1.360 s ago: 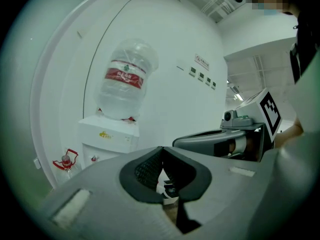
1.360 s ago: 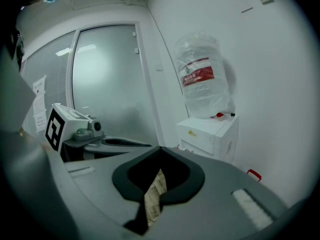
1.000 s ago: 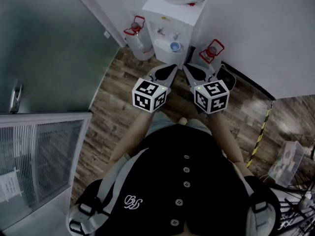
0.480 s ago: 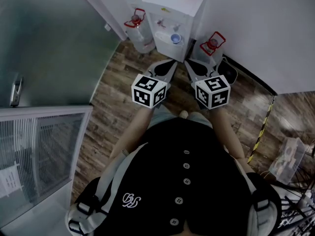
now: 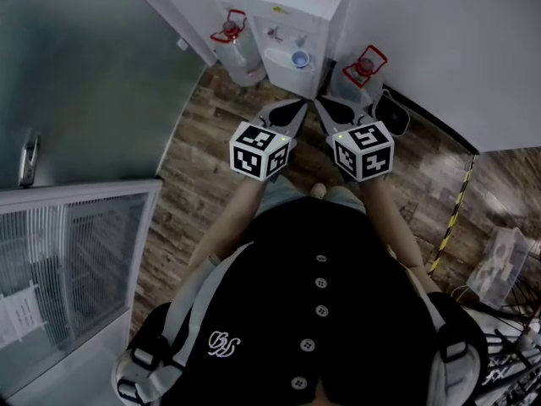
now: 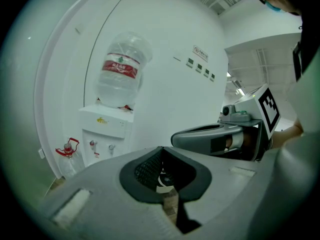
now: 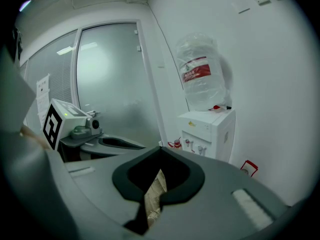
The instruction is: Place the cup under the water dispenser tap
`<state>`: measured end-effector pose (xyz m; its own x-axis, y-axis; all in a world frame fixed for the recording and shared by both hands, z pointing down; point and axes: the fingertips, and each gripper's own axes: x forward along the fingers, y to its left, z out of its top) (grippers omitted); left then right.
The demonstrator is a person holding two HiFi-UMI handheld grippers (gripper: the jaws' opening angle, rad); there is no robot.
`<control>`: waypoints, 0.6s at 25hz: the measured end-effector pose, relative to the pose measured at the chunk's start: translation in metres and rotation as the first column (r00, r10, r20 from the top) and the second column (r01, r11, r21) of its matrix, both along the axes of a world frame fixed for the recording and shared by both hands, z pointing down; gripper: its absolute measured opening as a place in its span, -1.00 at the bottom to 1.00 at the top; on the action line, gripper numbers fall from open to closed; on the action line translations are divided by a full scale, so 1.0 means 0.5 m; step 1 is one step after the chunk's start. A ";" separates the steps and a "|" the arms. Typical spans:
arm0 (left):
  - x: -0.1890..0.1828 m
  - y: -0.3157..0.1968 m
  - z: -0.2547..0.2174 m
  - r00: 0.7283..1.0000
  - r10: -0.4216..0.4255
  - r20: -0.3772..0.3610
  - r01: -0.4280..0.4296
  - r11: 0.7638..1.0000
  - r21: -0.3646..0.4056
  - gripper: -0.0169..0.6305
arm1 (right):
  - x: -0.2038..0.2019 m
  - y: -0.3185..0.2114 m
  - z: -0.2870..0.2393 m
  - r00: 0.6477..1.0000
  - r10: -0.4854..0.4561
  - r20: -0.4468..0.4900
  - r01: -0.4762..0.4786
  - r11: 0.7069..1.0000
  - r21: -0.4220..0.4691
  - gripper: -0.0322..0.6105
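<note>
Left gripper (image 5: 296,108) and right gripper (image 5: 326,106) both closed, empty, short of the dispenser (image 5: 292,7). Cup (image 5: 299,58) sits on dispenser's tray (image 5: 279,57), below the taps (image 5: 275,32). Likely light, thin-walled, easily crushed; take it mid-wall, gentle squeeze.

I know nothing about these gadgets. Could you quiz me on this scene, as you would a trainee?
1. True or false: the right gripper holds the blue cup.
2. How many red-handled bottles stand on the floor beside the water dispenser? A one, B two, C four.
3. Fill in: the left gripper and the right gripper both have their jaws ____.
Key: 1 false; 2 B; 3 shut.
</note>
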<state>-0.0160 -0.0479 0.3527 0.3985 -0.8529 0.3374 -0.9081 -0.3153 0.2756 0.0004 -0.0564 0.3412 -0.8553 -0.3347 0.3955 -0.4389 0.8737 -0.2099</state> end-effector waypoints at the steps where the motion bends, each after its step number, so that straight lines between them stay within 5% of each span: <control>1: 0.001 0.001 0.001 1.000 0.000 -0.001 0.000 1.000 -0.002 -0.94 | 0.001 0.000 0.000 1.000 0.001 0.000 -0.001 1.000 0.000 -0.90; 15: -0.003 0.006 0.005 1.000 -0.025 -0.008 0.025 1.000 -0.005 -0.94 | 0.018 0.004 0.006 1.000 0.010 -0.017 -0.010 1.000 0.015 -0.90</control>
